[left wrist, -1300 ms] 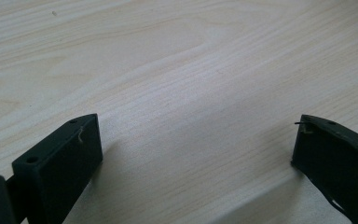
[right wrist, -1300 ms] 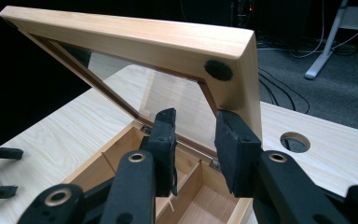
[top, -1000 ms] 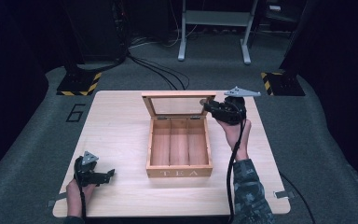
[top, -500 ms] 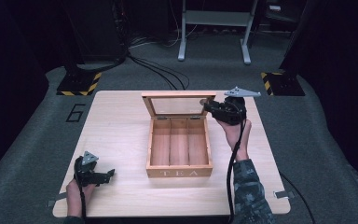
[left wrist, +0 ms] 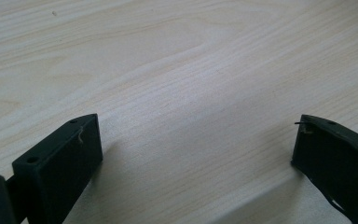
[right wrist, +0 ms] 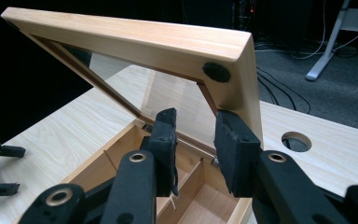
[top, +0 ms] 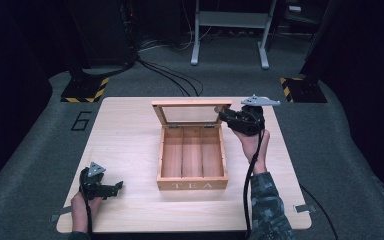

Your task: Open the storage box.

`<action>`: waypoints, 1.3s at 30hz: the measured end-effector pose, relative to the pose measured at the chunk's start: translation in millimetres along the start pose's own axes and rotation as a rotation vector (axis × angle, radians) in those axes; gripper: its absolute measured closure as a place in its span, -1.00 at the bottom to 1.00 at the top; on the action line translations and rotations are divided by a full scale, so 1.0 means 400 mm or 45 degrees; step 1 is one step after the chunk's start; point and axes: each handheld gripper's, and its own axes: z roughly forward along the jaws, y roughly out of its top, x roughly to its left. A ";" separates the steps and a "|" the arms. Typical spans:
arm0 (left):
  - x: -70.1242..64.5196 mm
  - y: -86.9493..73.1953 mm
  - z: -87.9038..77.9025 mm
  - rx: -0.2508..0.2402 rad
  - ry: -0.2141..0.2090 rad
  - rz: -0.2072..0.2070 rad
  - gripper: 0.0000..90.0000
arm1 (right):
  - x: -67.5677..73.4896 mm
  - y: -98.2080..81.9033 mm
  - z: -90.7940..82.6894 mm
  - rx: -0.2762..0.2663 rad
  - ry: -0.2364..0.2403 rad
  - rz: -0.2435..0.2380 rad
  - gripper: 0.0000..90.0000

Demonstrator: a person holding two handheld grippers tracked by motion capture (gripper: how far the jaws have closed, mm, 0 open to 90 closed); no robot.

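A wooden tea box (top: 192, 160) with three bare compartments stands mid-table, and its glass-paned lid (top: 190, 114) is raised upright at the back. My right gripper (top: 222, 114) is at the lid's right end, shut on the lid's side rail. In the right gripper view the lid (right wrist: 168, 42) tilts over the box interior (right wrist: 205, 200), and my right gripper (right wrist: 196, 135) pinches the frame near its corner. My left gripper (top: 117, 187) rests on the table near the front left, open. In the left gripper view my left gripper (left wrist: 196, 140) has bare wood between its jaws.
The light wooden table (top: 130, 130) has a round cable hole (right wrist: 296, 140) near its far right. Black cables and a grey metal stand (top: 230, 30) sit on the dark floor behind. Yellow-black marked feet (top: 82, 90) flank the table's far corners.
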 end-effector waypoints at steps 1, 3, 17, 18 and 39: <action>0.000 0.000 0.000 0.000 0.000 0.000 -0.97 | 0.001 -0.002 -0.001 0.002 0.001 0.003 0.52; 0.000 0.000 0.000 0.000 0.000 0.000 -0.97 | 0.003 -0.007 -0.004 -0.002 0.005 -0.002 0.52; 0.000 0.000 0.000 -0.001 0.001 0.001 -0.97 | 0.023 -0.060 -0.028 -0.017 0.033 -0.001 0.52; 0.000 0.000 0.000 -0.002 0.001 0.000 -0.97 | 0.027 -0.070 -0.031 -0.015 0.035 0.001 0.52; 0.000 0.000 0.001 -0.003 0.001 -0.005 -0.97 | 0.063 -0.223 -0.060 0.007 0.093 0.009 0.53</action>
